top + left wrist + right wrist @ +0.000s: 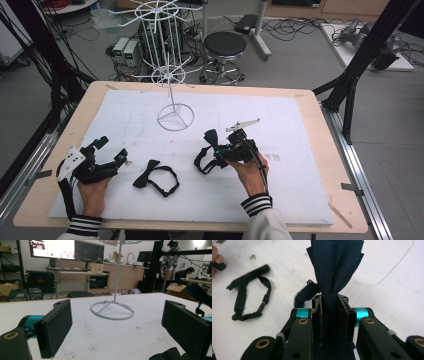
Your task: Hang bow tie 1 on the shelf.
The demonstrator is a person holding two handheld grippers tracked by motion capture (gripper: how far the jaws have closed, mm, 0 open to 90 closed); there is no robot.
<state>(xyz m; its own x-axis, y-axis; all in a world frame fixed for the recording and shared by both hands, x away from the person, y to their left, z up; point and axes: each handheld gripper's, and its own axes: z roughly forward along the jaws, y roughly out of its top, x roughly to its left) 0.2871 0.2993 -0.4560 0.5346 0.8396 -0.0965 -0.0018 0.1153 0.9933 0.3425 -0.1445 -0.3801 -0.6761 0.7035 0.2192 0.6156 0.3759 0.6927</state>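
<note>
The right tool [218, 148] pinches a dark bow tie [335, 267] by its middle knot, so the two wings fan out and the strap [202, 162] hangs free below. Gripping the knot looks like a good way to carry it without squashing the wings. The bow tie is lifted a little off the white surface [300, 150], in front of the white wire stand [172, 70]. I think the stand's arms are where bow ties go. A second bow tie [156, 177] lies flat on the surface between the hands. The left tool [107, 152] rests low with its jaws spread wide and nothing in them, maybe waiting for that one.
</note>
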